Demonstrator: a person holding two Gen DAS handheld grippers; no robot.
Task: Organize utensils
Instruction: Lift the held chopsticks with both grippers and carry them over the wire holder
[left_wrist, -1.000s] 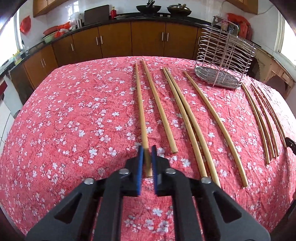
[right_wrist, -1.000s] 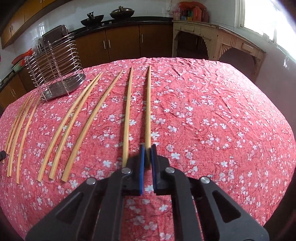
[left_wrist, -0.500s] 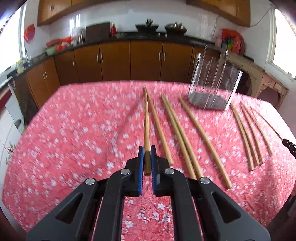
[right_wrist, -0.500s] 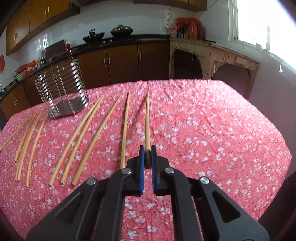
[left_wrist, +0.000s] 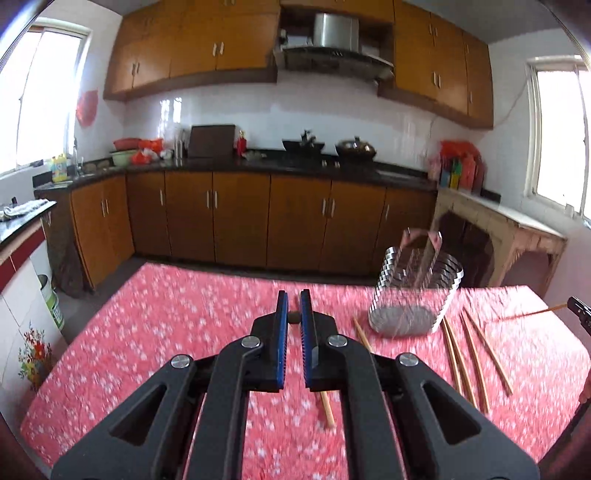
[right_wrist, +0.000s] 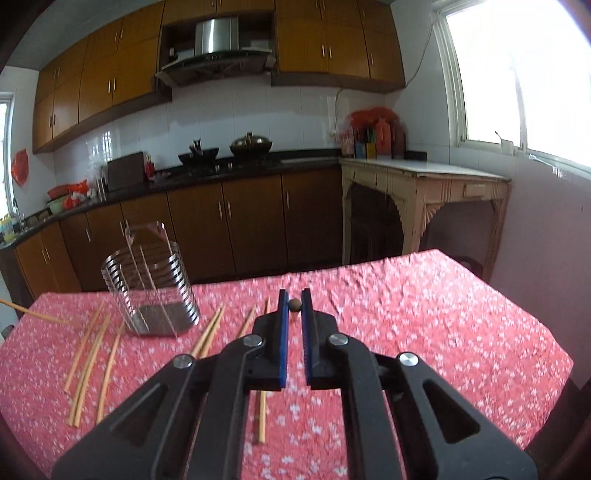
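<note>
My left gripper (left_wrist: 294, 301) is shut on a bamboo chopstick (left_wrist: 294, 316), seen end-on between the blue pads and held above the table. My right gripper (right_wrist: 294, 297) is likewise shut on a second chopstick (right_wrist: 294, 305), also lifted and pointing away. At the right edge of the left wrist view, the right gripper's chopstick (left_wrist: 532, 314) pokes in. Several more chopsticks (left_wrist: 474, 360) (right_wrist: 92, 365) lie on the red floral tablecloth (right_wrist: 424, 332). A wire utensil holder (left_wrist: 417, 295) (right_wrist: 151, 288) stands upright at the far side of the table, between the two grippers.
Wooden kitchen cabinets (left_wrist: 236, 218) and a dark counter with pots run behind the table. A pale side table (right_wrist: 424, 184) stands at the right under a window. Loose chopsticks (right_wrist: 261, 410) (left_wrist: 327, 406) lie just under each gripper.
Both grippers have risen from the tablecloth and tilted up, each lifting its chopstick off the table. The view now takes in the cabinets and walls instead of mostly the cloth.
</note>
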